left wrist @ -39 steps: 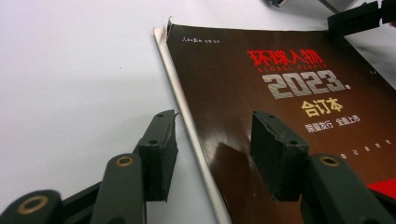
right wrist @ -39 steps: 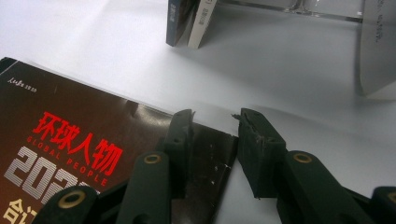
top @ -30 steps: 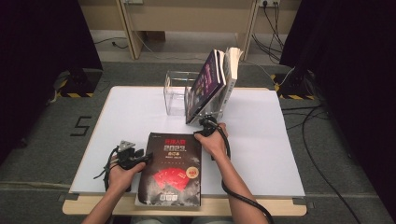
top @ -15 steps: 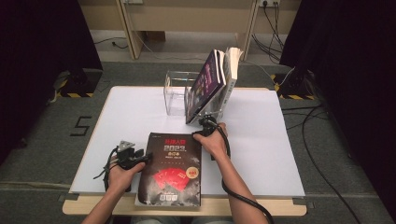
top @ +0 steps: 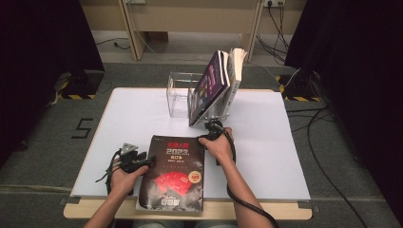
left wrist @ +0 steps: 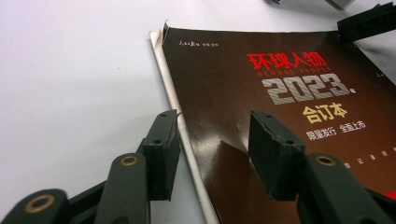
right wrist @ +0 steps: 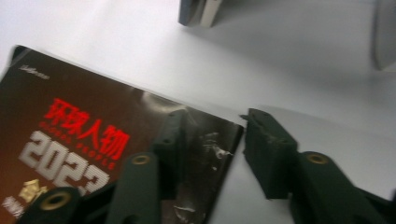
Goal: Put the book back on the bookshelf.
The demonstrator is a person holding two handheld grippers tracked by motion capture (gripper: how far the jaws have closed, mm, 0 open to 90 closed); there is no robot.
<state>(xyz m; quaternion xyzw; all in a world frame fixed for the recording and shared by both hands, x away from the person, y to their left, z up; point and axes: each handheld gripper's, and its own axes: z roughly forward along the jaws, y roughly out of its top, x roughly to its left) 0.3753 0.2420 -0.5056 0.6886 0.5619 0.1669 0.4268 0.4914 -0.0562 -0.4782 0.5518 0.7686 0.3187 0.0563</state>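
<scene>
Flat on the white table [top: 142,109] at the near edge, between the two hands: a dark book [top: 173,175] with red and silver cover lettering, long axis running away from the person, bottom end hanging slightly over the table's front edge. At its left long edge, about midway, the left gripper [top: 147,161], lying low and pointing across toward the cover; in the left gripper view, jaws parted fairly wide and straddling that edge [left wrist: 212,154], one pad over bare table, the other over the cover, nothing pinched. At the far right corner, the right gripper [top: 211,129], jaws likewise apart and just now closing in a little, one pad over the creased, shiny corner [right wrist: 210,154], the other over the table beyond it, no squeeze visible. Both hands about equally near, so probably a two-sided pickup, with the thin edge lying level with the table and hard to get under. Beyond, well apart from the flat book, a clear stand [top: 180,95] with several books [top: 216,83] leaning in it, likely the destination. Hard to tell whether any pad touches cover or table; the stand's free slot is screened by the leaning books; right gripper view blurred.
</scene>
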